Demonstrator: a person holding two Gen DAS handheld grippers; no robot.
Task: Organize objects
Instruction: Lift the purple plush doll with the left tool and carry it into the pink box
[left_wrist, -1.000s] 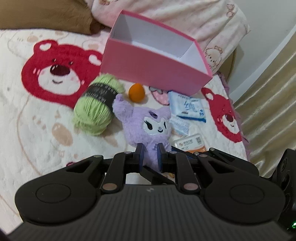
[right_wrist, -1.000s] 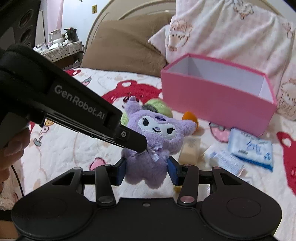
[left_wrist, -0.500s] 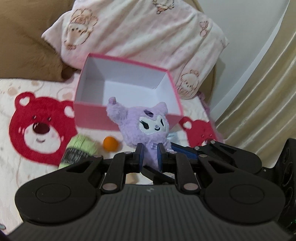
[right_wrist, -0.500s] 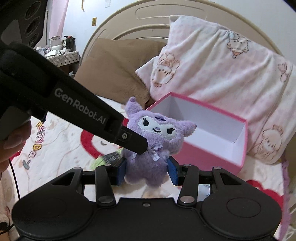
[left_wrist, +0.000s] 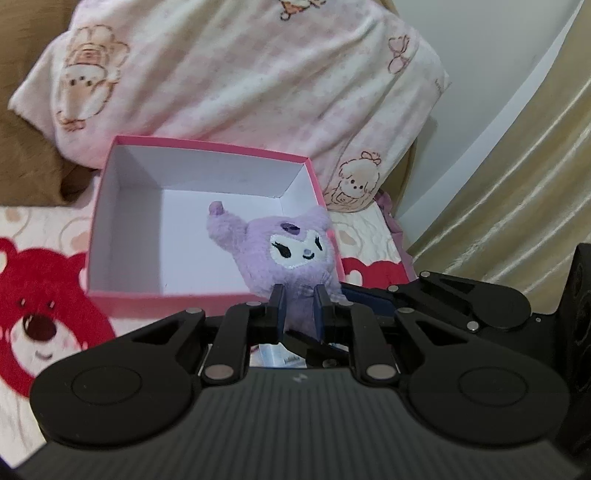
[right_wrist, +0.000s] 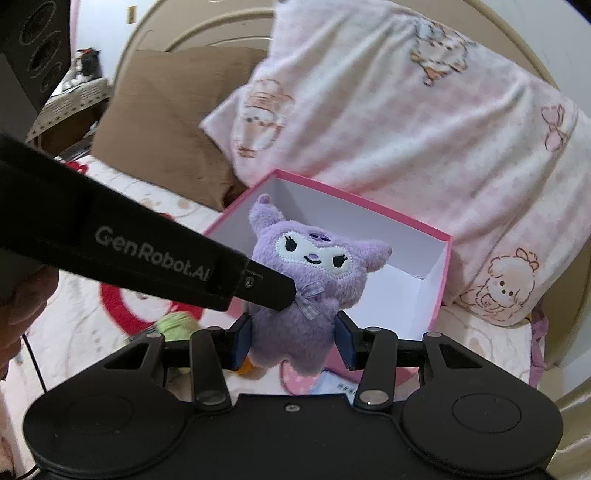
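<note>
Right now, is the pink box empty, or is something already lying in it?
Empty as far as visible: the pink box shows bare white floor. The purple plush is held up before it, hiding part of the floor.

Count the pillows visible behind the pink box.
2: a pink patterned pillow directly behind the pink box, and a brown pillow to its left. Others may lie outside view.

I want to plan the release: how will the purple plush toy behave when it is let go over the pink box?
The fluffy purple plush toy probably squashes easily: its body narrows between the right hand-held gripper pads. It looks light and soft, so it should land in the open pink cardboard box without rolling, perhaps flopping over.
</note>
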